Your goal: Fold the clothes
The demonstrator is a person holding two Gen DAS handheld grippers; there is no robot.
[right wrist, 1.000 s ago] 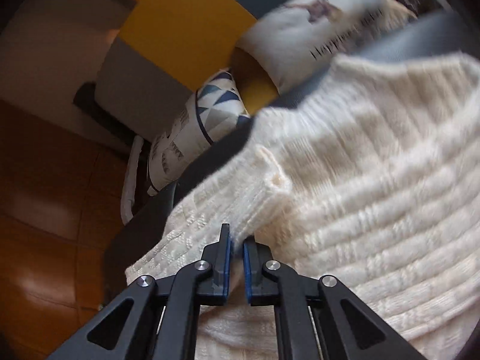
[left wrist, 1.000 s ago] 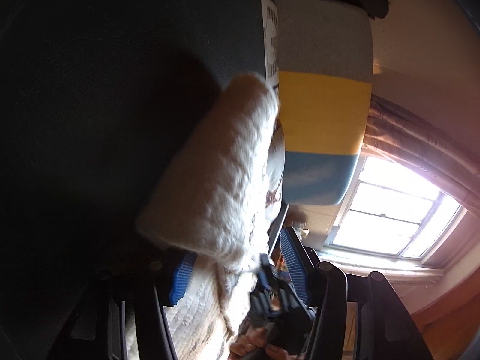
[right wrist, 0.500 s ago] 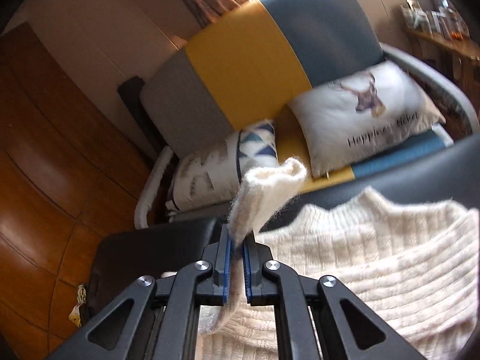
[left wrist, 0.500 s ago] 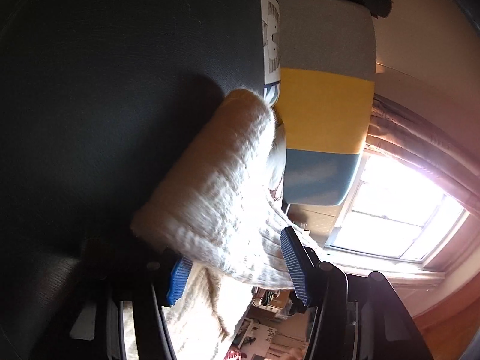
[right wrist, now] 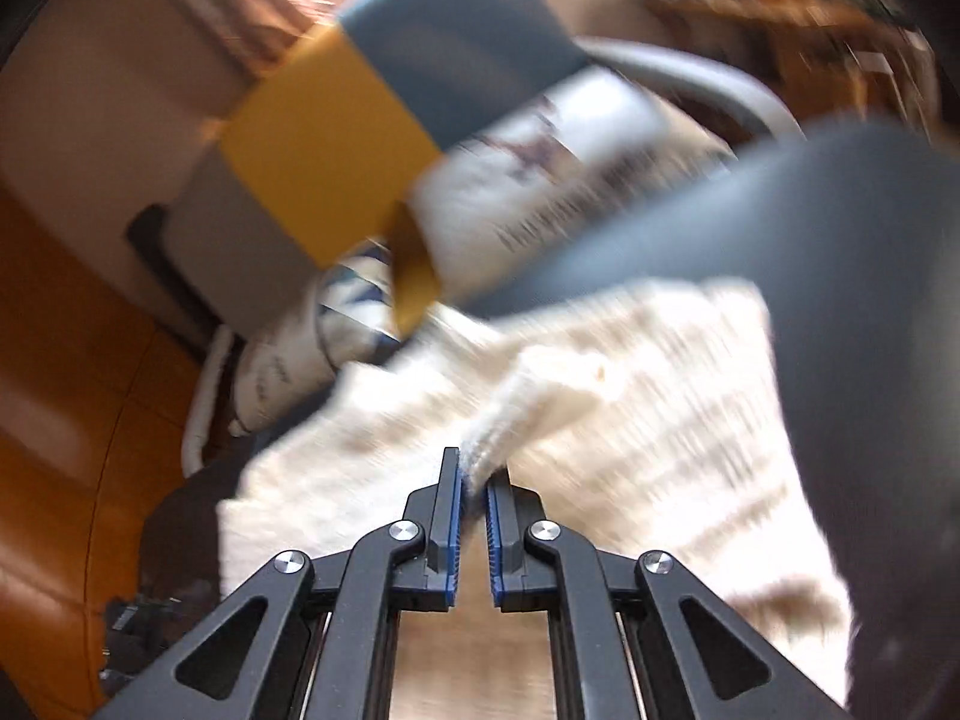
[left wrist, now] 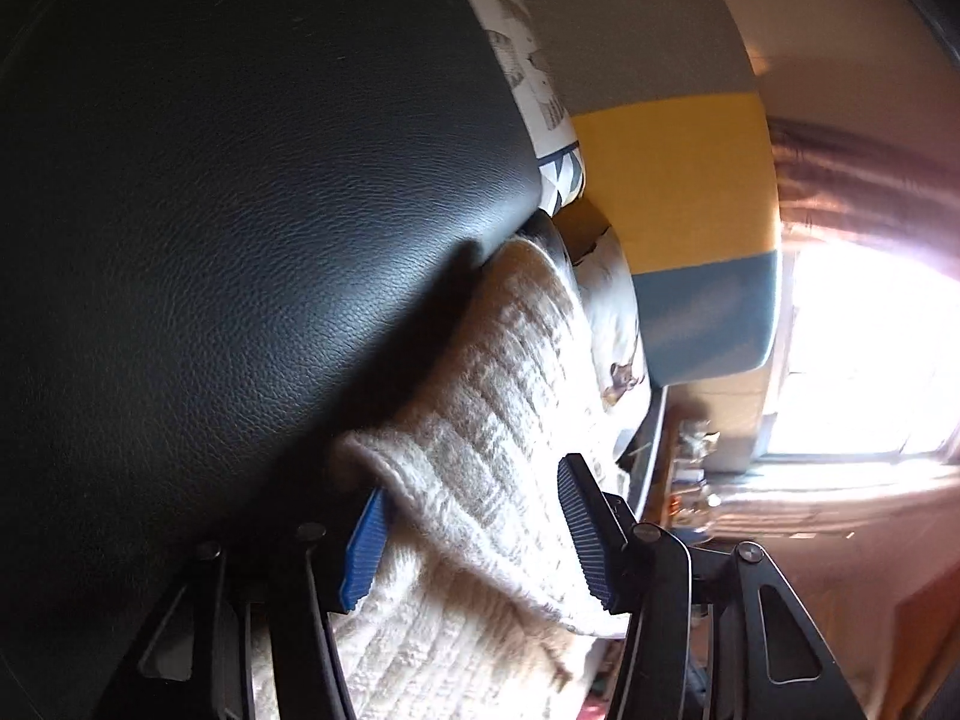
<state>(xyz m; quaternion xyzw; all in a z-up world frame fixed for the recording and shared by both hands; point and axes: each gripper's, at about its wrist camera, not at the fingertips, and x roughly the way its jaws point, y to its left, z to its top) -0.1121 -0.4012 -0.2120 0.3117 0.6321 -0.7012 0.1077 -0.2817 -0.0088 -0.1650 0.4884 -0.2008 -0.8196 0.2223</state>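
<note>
- Cream knitted sweater [right wrist: 648, 432] spread on a black leather surface [left wrist: 252, 228], most likely a tabletop or cushioned seat; material too uncertain to name further.
- Lay in a rough oblong, long axis running from near the right gripper away toward the sofa [right wrist: 336, 138] behind; knit ribs crossing that axis.
- One thick edge or sleeve pulled up into a ridge over the flat body, its end pinched in the right gripper [right wrist: 474, 489], jaws pressed nearly together on the knit.
- Right view smeared with motion blur, so mid-swing, judged: a fold-over in hand, flap being carried across the body.
- Left gripper [left wrist: 474, 534] low at another part of the sweater, jaws spread wide with a doubled roll of knit lying between them; no squeeze on it visible.
- Next move, judged: flap laid down flat and square with the body, then let go; the loose thick knit likely to slump or bunch unless held steady at the far side.
- Printed cushions [right wrist: 558, 174] on the sofa, well apart from the work.
</note>
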